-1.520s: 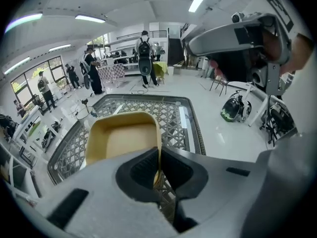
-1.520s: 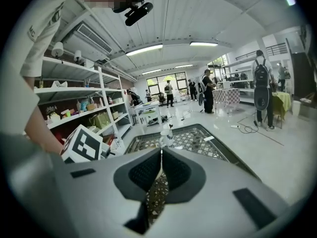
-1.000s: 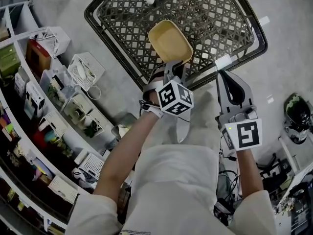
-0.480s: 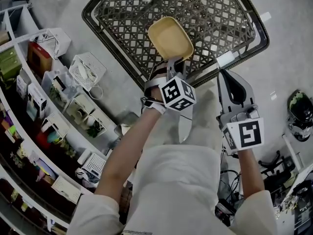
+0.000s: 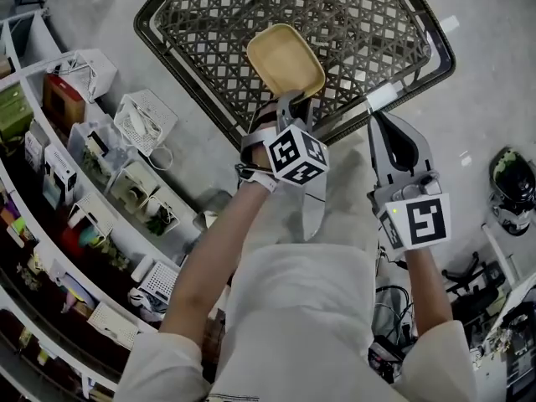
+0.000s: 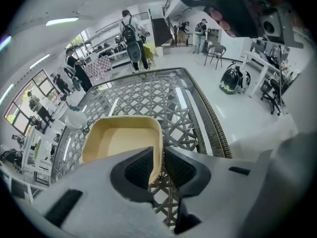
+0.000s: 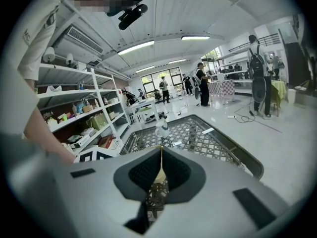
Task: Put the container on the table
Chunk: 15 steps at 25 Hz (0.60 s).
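Between the left gripper's [image 5: 289,100] jaws, the yellow container's [image 5: 285,55] near rim is being pinched over the lattice table [image 5: 373,23]. Beyond it, a white cup [image 6: 74,118] is standing. Alongside, the right gripper [image 5: 375,115] is hovering with jaws together, holding nothing.

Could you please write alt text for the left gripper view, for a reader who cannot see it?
The left claw grips the near rim of an empty tan container over a woven lattice table. Behind it, people stand in a bright, large room.

container [image 5: 286,59] over table [image 5: 377,23], shelves [image 5: 50,166] left
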{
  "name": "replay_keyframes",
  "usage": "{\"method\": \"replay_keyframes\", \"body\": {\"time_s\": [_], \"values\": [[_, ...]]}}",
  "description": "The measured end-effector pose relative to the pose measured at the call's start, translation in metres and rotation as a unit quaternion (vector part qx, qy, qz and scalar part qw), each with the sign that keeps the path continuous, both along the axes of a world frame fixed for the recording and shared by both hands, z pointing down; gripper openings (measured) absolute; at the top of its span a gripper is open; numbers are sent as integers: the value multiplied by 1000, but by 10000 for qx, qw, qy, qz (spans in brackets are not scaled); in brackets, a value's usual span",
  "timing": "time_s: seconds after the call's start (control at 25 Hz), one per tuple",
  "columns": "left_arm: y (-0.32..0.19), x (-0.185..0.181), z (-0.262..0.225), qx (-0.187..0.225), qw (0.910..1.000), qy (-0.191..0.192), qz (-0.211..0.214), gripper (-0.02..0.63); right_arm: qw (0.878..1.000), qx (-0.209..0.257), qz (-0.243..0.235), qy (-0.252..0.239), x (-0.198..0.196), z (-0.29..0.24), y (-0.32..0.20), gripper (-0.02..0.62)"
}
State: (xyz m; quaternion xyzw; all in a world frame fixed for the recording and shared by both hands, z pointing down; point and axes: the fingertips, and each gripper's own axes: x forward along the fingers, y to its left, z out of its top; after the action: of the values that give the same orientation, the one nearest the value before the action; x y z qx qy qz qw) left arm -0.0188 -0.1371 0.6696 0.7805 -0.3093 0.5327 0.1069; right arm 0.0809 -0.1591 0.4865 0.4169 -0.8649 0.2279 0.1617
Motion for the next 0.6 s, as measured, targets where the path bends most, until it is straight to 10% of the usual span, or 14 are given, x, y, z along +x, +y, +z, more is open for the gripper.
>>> {"method": "replay_keyframes", "body": {"time_s": [0.6], "values": [[9, -2, -47, -85, 9974, 608, -366, 25, 9994, 200, 115, 264, 4, -34, 3, 20]]}}
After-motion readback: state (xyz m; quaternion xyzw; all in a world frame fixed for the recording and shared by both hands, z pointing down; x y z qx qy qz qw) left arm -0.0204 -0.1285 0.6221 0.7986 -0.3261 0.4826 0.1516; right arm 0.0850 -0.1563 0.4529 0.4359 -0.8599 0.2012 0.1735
